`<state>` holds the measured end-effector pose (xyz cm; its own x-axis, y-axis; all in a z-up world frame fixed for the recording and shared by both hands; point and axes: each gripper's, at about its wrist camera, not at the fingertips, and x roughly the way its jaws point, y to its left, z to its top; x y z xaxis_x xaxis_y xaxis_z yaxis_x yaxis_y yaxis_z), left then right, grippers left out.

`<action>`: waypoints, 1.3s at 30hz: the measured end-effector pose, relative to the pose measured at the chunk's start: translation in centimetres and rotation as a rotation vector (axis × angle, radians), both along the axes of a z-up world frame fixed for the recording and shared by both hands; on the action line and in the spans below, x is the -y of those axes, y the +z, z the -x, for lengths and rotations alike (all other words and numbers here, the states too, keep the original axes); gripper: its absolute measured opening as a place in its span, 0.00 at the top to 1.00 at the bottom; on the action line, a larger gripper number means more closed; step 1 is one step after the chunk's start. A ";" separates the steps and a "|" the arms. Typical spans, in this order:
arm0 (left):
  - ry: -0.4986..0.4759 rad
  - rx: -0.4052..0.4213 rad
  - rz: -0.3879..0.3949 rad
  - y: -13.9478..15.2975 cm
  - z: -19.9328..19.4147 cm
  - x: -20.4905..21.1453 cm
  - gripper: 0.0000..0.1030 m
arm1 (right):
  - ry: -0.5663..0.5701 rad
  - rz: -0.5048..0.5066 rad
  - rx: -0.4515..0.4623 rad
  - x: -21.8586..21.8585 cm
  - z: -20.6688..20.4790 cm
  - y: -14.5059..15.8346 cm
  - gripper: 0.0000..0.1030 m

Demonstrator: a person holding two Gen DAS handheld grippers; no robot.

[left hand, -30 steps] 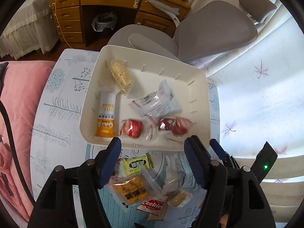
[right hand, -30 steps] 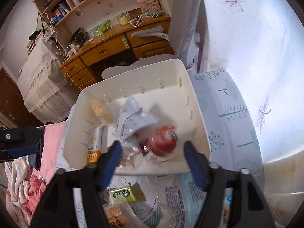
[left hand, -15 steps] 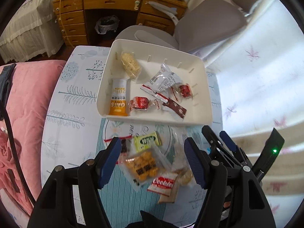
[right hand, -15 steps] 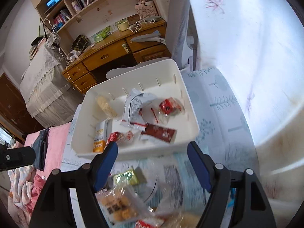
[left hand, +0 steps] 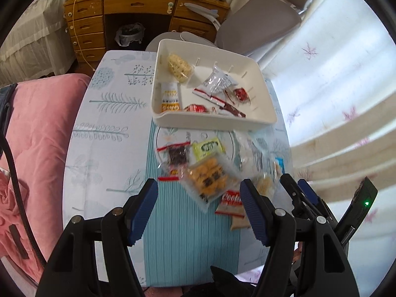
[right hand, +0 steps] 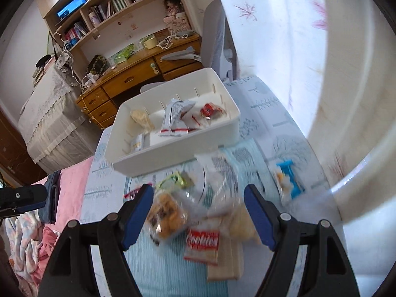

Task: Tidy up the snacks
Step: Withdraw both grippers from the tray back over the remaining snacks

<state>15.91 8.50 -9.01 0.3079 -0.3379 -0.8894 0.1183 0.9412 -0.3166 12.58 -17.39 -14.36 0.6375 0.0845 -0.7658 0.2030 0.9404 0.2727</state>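
A white tray (left hand: pixel 268 106) sits at the table's far end and holds several wrapped snacks; it also shows in the right wrist view (right hand: pixel 173 156). Loose snacks lie on the table in front of it: an orange cracker bag (left hand: pixel 210 179), a green packet (left hand: pixel 208 146), a dark packet with red strips (left hand: pixel 177 154) and a red Cookies packet (left hand: pixel 231 199). My left gripper (left hand: pixel 199 204) is open and empty, above the near side of this pile. My right gripper (right hand: pixel 198 212) is open and empty over the cracker bag (right hand: pixel 165 216) and Cookies packet (right hand: pixel 203 243). A blue packet (right hand: pixel 289 179) lies to the right.
The table (left hand: pixel 109 136) has a light patterned cloth with a striped teal runner (left hand: pixel 183 242). A pink bed (left hand: pixel 32 133) is on the left, a grey chair (left hand: pixel 257 24) and a wooden desk (left hand: pixel 128 5) behind the tray, and a curtain (left hand: pixel 334 79) on the right.
Both grippers have pulled back from over the tray toward the near side of the table. The loose snack pile now lies between their fingers. Both stay open.
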 end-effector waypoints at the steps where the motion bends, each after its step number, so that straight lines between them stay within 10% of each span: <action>1: -0.010 0.000 0.007 -0.1 0.7 -0.5 0.35 | -0.001 0.003 0.000 -0.3 0.6 0.0 0.26; 23: -0.140 -0.122 -0.029 -5.4 5.8 0.5 0.22 | -0.056 0.065 -0.178 -1.3 8.9 -3.5 0.26; 39: -0.012 -0.228 -0.045 -8.9 5.5 9.6 0.22 | 0.263 0.243 -0.256 4.2 5.0 -6.5 0.26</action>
